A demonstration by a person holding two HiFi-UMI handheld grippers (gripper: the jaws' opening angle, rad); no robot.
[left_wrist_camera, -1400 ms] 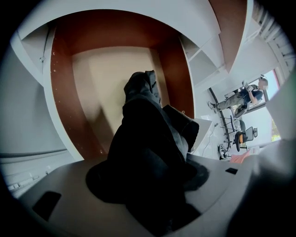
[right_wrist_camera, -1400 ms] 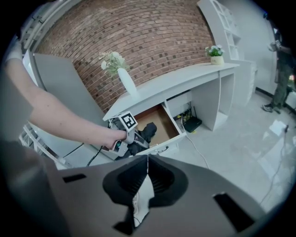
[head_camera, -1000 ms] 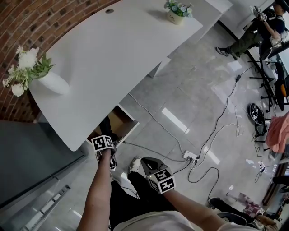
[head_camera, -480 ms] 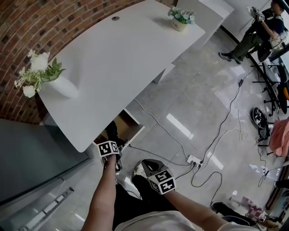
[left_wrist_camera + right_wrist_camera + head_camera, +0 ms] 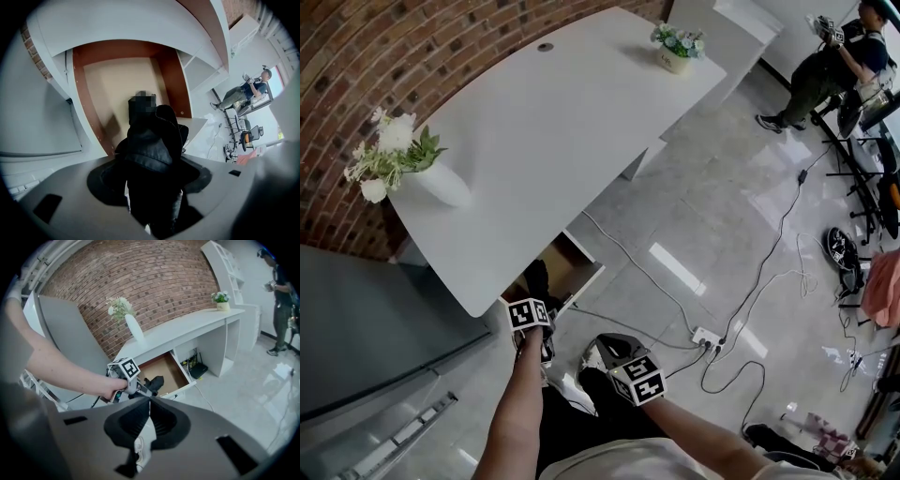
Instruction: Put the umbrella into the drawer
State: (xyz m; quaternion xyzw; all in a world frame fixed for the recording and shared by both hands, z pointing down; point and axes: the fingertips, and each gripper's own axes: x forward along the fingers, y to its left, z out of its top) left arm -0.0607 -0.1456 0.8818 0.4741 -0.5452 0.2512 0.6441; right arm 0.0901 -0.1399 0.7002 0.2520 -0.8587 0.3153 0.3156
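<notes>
Drawer is pulled out from under the white desk. The desktop edge overhangs its rear and the front part is open from above. Left gripper is pinching the black folded umbrella over the drawer's brown floor. Its long axis runs along the jaws, far end toward the drawer back. Right gripper has its jaws pressed together with nothing between them, and sits back from the drawer's front lip.
</notes>
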